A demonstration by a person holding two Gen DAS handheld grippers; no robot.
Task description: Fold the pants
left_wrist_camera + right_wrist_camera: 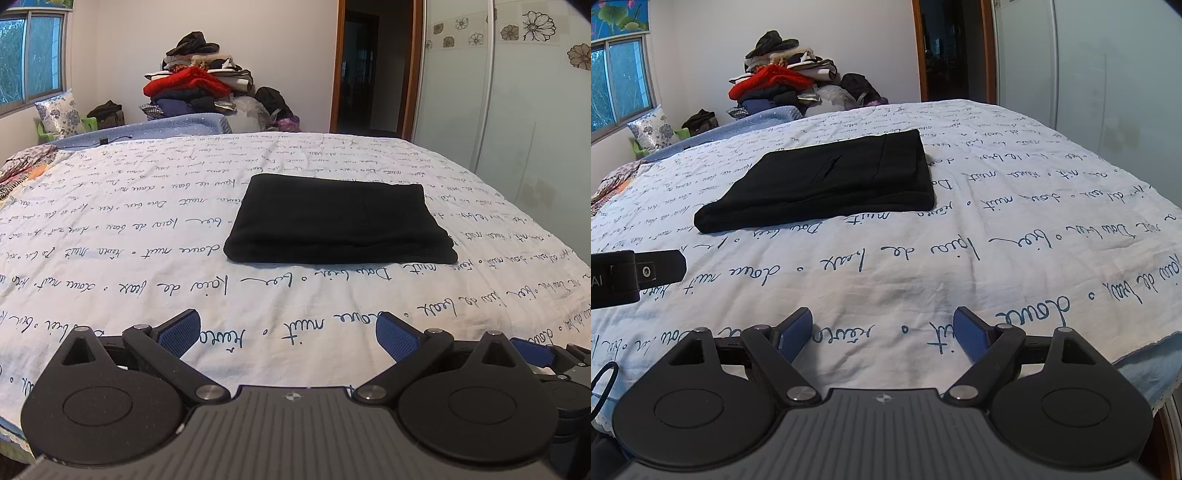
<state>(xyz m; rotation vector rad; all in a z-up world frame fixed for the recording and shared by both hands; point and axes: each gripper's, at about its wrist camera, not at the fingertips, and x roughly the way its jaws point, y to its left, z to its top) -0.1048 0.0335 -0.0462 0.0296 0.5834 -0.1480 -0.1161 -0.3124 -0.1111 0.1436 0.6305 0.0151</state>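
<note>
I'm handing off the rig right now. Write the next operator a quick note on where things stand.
Left gripper: open, empty, low over the bedsheet at the near edge.
Right gripper: open, empty, beside the left one.
Black pants: folded into a compact rectangle, lying flat mid-bed, untouched by either gripper.
Done: folding looks complete.
Left: perhaps neaten the slightly uneven near edge; otherwise nothing obvious.
</note>
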